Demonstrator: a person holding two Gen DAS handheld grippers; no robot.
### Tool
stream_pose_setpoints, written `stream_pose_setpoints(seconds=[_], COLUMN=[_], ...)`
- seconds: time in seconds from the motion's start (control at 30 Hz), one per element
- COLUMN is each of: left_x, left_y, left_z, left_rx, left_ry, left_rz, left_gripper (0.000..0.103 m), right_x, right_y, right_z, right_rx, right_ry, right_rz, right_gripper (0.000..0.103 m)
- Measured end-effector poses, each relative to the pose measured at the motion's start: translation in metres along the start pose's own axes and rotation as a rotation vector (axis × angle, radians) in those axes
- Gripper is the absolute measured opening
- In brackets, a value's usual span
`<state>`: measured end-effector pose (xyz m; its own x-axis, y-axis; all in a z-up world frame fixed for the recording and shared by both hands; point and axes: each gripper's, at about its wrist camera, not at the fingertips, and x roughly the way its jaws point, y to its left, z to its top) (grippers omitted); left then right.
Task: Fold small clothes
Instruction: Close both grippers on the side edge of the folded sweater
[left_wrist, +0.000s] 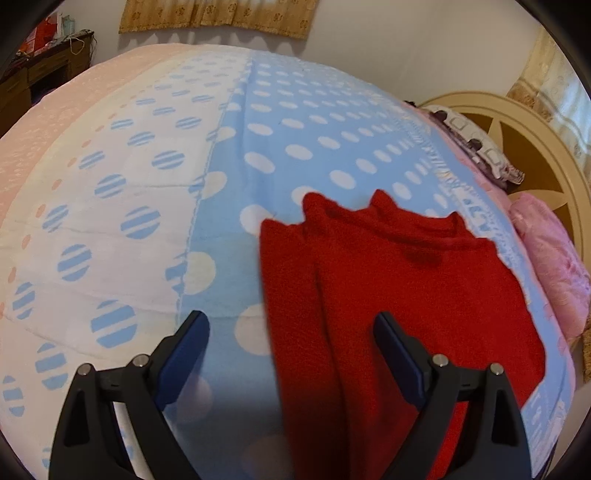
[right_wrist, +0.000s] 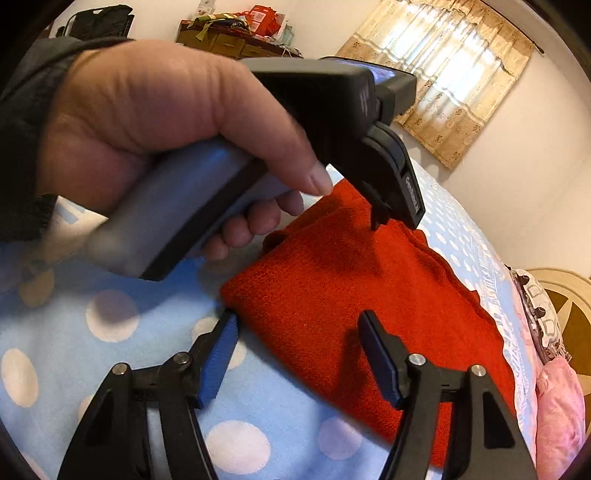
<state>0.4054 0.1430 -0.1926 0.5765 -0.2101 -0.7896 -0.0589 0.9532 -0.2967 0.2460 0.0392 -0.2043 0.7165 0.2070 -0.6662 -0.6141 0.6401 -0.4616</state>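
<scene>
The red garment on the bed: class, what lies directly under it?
The red garment rests on a blue blanket with white dots, which shows all around its edges. Whatever part of the blanket or anything else sits beneath the cloth is covered and cannot be seen.

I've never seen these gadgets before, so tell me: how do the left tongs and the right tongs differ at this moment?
The left tongs straddle the long side edge of the red garment; the right tongs sit at its corner. The left tongs' pads look dark navy, while a pad on the right tongs shows bright ribbed blue. Both are open, holding nothing, low over the dotted blue blanket.
</scene>
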Motion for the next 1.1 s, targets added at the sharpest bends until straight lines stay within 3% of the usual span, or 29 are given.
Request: stream_pose_setpoints(seconds=[0.23, 0.47, 0.53, 0.6, 0.67, 1.1], left_x=[0.003, 0.003, 0.004, 0.004, 0.004, -0.01], left_y=[-0.009, -0.015, -0.015, -0.016, -0.013, 0.001], left_z=[-0.001, -0.001, 0.0, 0.001, 0.004, 0.018], left_rx=[0.079, 0.113, 0.112, 0.109, 0.081, -0.136], left_ry=[-0.002, -0.004, -0.003, -0.006, 0.009, 0.007], left_rz=[0.04, 0.019, 0.01, -0.005, -0.075, -0.264], left_gripper=[0.086, 0.064, 0.06, 0.047, 0.019, 0.014], right_x=[-0.006, -0.008, -0.007, -0.004, -0.005, -0.039], right_y=[0.018, 0.017, 0.018, 0.014, 0.01, -0.042], right_z=[0.001, 0.002, 0.001, 0.003, 0.004, -0.001], right_rx=[-0.063, -0.056, -0.063, -0.062, -0.047, 0.105], right_ry=[-0.01, -0.003, 0.0, 0.004, 0.002, -0.092], right_rz=[-0.005, -0.003, -0.006, -0.018, -0.008, -0.002], right_gripper=[0.038, 0.035, 0.02, 0.015, 0.011, 0.008])
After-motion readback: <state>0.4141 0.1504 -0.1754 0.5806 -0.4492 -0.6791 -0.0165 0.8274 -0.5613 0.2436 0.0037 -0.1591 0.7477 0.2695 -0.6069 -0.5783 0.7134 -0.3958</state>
